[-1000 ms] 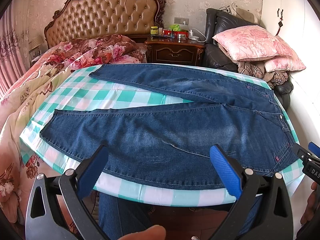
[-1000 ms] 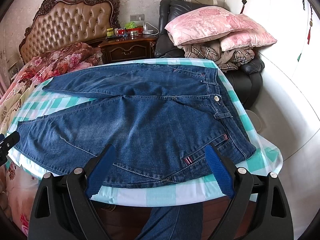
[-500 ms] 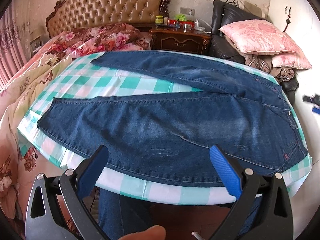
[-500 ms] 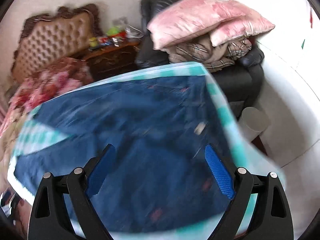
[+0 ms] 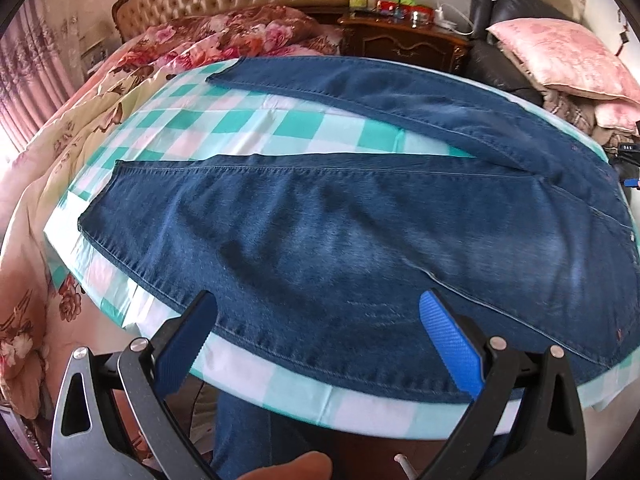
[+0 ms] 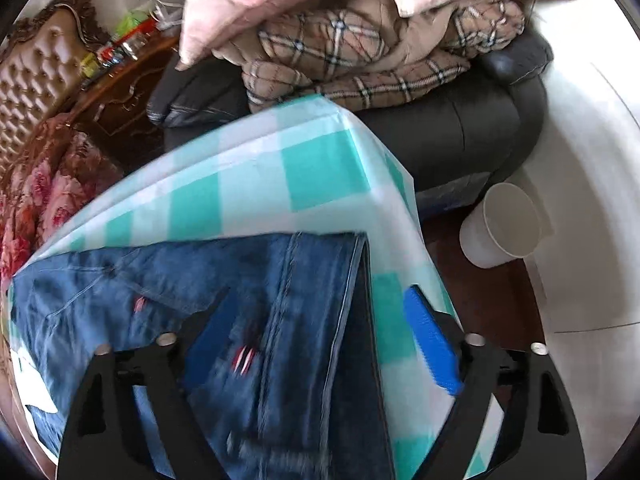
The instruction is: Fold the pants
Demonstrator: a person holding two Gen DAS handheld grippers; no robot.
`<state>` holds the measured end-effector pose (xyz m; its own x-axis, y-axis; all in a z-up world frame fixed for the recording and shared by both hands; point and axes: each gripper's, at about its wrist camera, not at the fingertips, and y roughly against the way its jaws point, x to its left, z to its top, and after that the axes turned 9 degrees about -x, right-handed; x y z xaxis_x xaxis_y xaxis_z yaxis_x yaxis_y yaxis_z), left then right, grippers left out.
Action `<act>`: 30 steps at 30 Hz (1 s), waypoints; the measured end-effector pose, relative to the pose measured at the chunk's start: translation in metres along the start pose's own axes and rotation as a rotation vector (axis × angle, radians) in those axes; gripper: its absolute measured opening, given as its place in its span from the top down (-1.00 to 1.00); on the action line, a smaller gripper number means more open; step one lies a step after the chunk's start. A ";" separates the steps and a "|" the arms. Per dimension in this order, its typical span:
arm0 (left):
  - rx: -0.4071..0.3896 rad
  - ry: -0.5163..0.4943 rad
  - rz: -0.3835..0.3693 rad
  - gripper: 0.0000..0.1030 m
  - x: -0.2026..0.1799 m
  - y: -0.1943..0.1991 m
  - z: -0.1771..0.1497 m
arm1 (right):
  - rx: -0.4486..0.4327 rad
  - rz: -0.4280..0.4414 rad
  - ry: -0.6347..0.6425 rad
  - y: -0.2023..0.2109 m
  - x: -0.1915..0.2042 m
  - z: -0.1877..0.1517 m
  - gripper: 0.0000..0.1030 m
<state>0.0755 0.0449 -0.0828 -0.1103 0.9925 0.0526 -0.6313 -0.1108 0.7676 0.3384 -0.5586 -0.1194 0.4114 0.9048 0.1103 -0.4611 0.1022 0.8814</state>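
Blue jeans (image 5: 340,240) flat on the checked worktop (image 5: 256,120), legs apart for folding, left claw (image 5: 320,344) wide and empty over the near leg, right claw (image 6: 320,344) just narrowing around the waistband (image 6: 320,300), not yet pinching.

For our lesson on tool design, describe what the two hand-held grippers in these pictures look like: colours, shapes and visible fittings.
The left hand-held gripper has two black plastic arms with triangular cut-outs, silver round pins at the joints, and blue ribbed pads on the fingers. The right hand-held gripper is the same build: black arms with cut-outs, silver pins, blue ribbed pads. No cables or sleeves show on either.
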 end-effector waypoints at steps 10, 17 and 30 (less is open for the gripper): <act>-0.003 0.015 -0.003 -0.97 0.001 -0.025 0.029 | -0.087 0.051 0.138 0.009 0.018 0.007 0.69; -0.044 0.104 -0.117 -0.97 0.012 -0.023 0.071 | -0.363 0.310 0.225 0.158 0.037 -0.048 0.71; 0.059 0.491 -0.611 -0.62 0.052 -0.113 0.125 | -0.296 0.595 0.065 0.234 0.011 -0.286 0.71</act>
<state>0.2368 0.1154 -0.0867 -0.0922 0.7388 -0.6676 -0.6495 0.4636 0.6027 0.0100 -0.4064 -0.0429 -0.0246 0.8641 0.5027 -0.7950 -0.3217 0.5142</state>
